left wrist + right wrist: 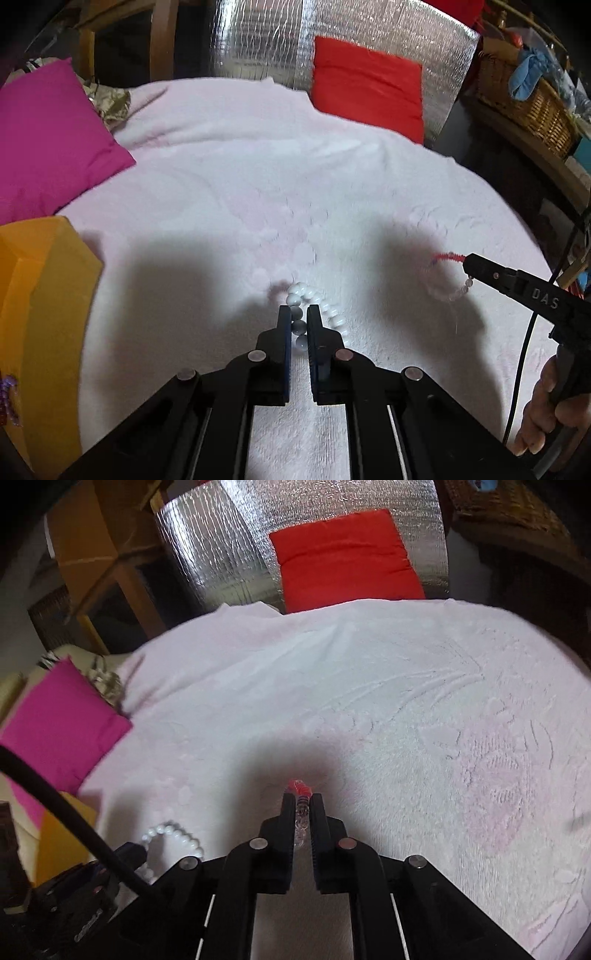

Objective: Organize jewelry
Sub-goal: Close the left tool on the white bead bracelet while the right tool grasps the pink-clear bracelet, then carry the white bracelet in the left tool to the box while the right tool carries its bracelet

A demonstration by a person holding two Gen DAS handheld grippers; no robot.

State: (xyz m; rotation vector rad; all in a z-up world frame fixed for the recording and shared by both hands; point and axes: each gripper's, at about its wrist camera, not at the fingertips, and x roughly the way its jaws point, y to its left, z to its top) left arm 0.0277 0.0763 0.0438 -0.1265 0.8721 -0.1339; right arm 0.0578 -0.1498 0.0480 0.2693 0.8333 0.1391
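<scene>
The left gripper [298, 314] has its fingers [283, 325] clamped on a white bead bracelet [317, 301], with several beads caught in the narrow gap and the rest of the loop curling out past the tips, just over the pale pink bedspread [258, 177]. The right gripper [302, 800] has its fingers [287, 812] pressed together on a clear bead bracelet [301, 805] that has a short red section showing beyond the tips; in the left wrist view the same strand hangs as a faint loop from the right gripper's tip, lifted off the cloth, well apart from the white bracelet. Both grippers cast dark shadows on the textured bedspread beneath them. At the left edge, near the left gripper, stands an orange box [40, 295] with some purple beads [6, 391] at its near side. Farther back lie a magenta cushion [51, 136] on the left and a red cushion [369, 85] against a silver foil panel [258, 40]. A wicker basket [532, 103] sits on a shelf to the right.
</scene>
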